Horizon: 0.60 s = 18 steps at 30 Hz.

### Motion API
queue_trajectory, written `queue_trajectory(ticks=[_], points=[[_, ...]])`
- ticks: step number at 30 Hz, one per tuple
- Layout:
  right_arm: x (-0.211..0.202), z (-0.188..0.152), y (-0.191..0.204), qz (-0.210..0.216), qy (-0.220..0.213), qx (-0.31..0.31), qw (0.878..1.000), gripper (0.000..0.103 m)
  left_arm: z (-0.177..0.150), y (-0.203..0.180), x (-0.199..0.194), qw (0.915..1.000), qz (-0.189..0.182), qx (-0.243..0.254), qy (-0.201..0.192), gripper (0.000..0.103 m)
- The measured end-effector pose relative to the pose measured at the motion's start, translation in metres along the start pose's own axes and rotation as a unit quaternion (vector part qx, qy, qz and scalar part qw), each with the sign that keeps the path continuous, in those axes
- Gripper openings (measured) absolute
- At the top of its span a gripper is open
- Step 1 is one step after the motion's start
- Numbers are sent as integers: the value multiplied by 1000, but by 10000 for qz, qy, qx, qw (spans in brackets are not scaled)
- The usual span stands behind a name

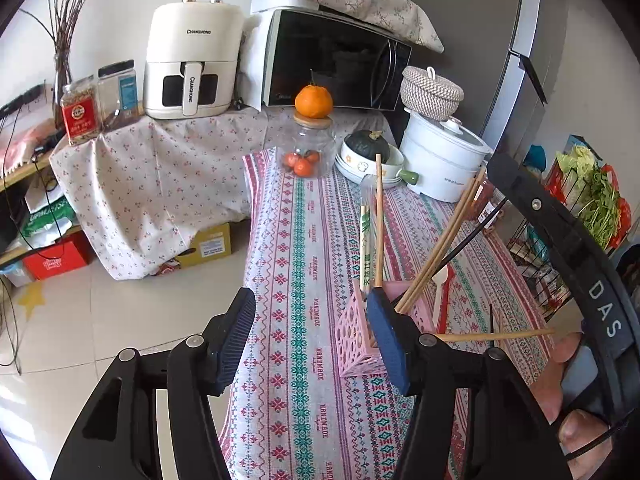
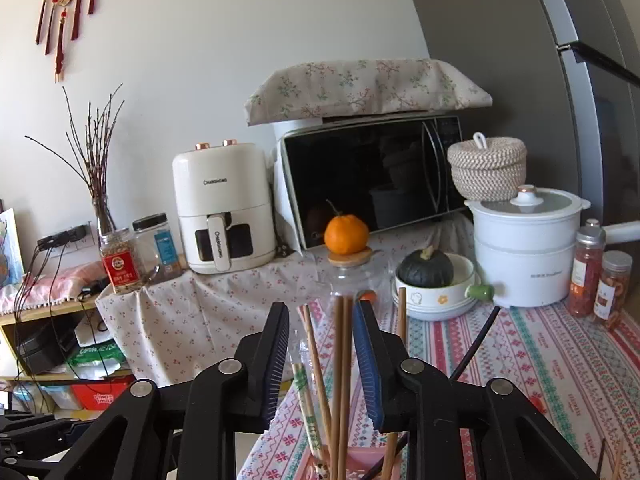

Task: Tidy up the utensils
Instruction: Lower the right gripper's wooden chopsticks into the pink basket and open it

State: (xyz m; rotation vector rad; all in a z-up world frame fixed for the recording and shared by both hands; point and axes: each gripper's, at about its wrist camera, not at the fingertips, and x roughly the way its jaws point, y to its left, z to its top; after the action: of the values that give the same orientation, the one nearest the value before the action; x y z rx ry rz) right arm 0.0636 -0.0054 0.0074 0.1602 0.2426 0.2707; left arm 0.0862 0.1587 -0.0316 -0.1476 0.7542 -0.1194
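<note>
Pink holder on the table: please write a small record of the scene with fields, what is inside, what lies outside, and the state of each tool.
holder: pink holder, perforated, standing on the patterned tablecloth
inside: wooden chopsticks, one wrapped pair
outside: white spoon and one chopstick on the cloth beside it
left tool: open, holds nothing
right tool: open, chopsticks between its pads, not pressed
</note>
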Motion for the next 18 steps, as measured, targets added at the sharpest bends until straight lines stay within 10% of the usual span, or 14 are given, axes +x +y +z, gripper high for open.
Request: queue_trajectory(ticks=[8, 18], points=[[-42, 43, -40, 335, 237, 367, 9985, 58, -8, -10, -1, 9996, -199, -35, 213, 73], [-76, 40, -143, -467, 814, 600, 9938, 77, -51, -39, 4, 9986, -205, 149, 460, 80]])
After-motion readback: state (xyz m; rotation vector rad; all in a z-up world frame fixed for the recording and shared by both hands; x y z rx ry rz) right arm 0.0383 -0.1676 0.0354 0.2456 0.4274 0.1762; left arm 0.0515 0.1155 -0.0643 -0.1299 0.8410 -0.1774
